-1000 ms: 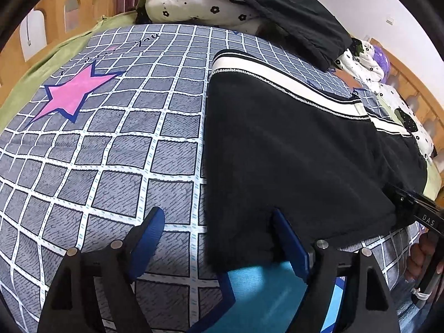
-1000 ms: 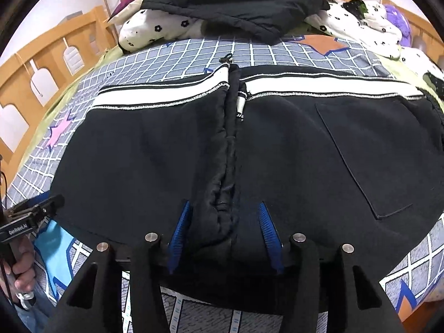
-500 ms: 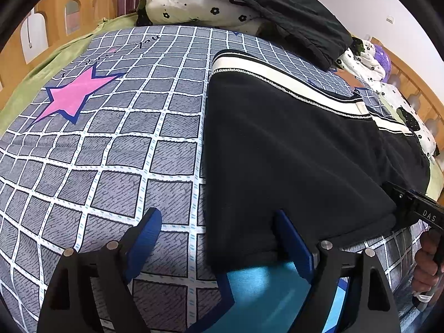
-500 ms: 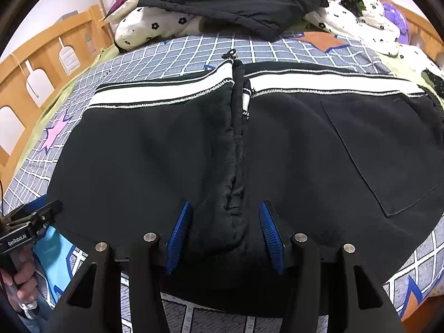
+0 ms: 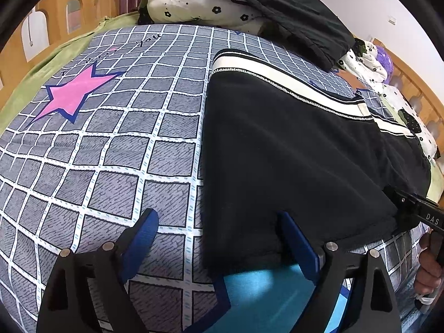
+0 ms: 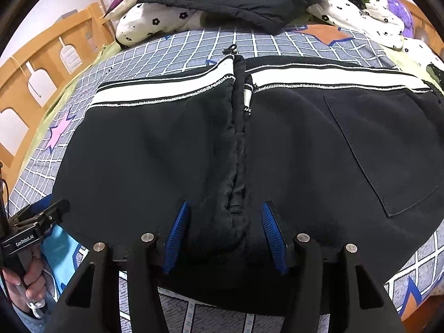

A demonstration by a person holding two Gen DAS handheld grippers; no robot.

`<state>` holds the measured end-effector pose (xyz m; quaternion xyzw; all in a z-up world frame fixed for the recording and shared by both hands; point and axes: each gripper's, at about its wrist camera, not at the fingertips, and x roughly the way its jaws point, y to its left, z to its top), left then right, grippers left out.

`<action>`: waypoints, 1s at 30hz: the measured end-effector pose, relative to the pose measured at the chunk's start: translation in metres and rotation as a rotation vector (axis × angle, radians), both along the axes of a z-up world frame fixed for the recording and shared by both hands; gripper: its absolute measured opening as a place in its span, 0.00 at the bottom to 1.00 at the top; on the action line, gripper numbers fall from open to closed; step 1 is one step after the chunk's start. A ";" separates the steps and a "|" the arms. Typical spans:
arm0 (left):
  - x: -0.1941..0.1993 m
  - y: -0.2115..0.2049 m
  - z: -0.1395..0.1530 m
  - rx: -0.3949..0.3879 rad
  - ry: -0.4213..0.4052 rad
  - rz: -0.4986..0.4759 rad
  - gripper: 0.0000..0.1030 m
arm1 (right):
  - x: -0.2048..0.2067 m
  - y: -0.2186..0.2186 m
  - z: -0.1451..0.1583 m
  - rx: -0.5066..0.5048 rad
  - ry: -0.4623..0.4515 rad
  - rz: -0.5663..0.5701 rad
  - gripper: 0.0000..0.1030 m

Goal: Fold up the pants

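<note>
while the pants [image 6: 305,149] lie flat on the bed [image 5: 105,149], waistband far side, near hem by both tongs, the fold looks barely begun. seems doubled once already, not sure. left gripper [image 5: 219,238]: jaws spread wide & just been opening; pants' left corner sits between them, pads not pressing. right gripper [image 6: 226,233]: half spread, straddling the bunched centre seam at the hem, blue pads just beside the cloth, no clear pinch. left to do, by my read: grab the hem, carry it up to the waistband, smooth.
</note>
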<state>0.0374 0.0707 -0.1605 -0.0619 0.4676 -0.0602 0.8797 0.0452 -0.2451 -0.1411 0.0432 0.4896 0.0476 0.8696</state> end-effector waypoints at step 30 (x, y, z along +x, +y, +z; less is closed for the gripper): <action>-0.014 -0.029 0.041 0.010 -0.152 0.001 0.83 | -0.033 -0.053 0.057 0.030 -0.142 -0.068 0.53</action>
